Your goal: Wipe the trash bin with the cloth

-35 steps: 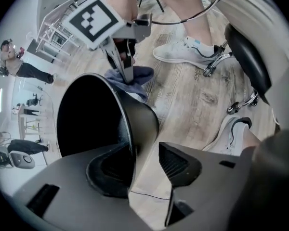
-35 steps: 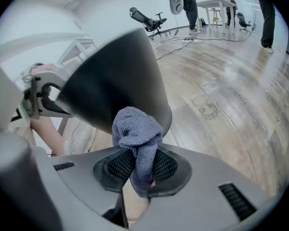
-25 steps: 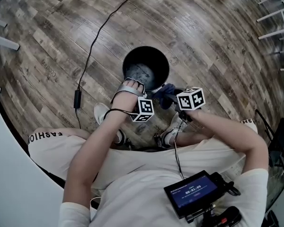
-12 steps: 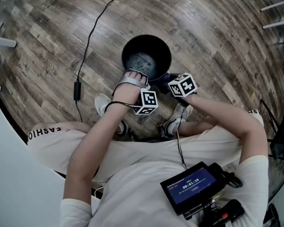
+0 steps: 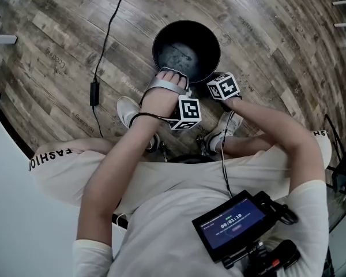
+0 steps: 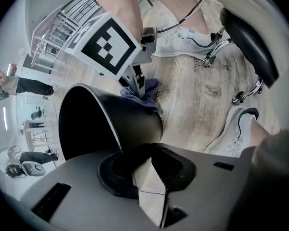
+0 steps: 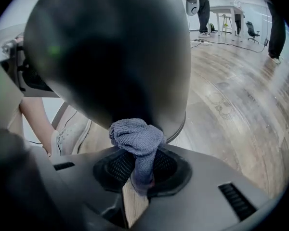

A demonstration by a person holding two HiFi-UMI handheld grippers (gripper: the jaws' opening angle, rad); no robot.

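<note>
Down on the floor, the left gripper (image 6: 151,153) jaws have just been closing and now clamp the trash bin (image 5: 186,51) rim, steadying it. Right gripper (image 7: 137,179), pinching the cloth (image 7: 137,136), has dropped down the outer wall, so I'd say wiping's underway.

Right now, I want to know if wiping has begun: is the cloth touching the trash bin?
Touching. The left gripper view shows the cloth, held by the right gripper, bunched against the outer wall of the trash bin with no gap.
</note>
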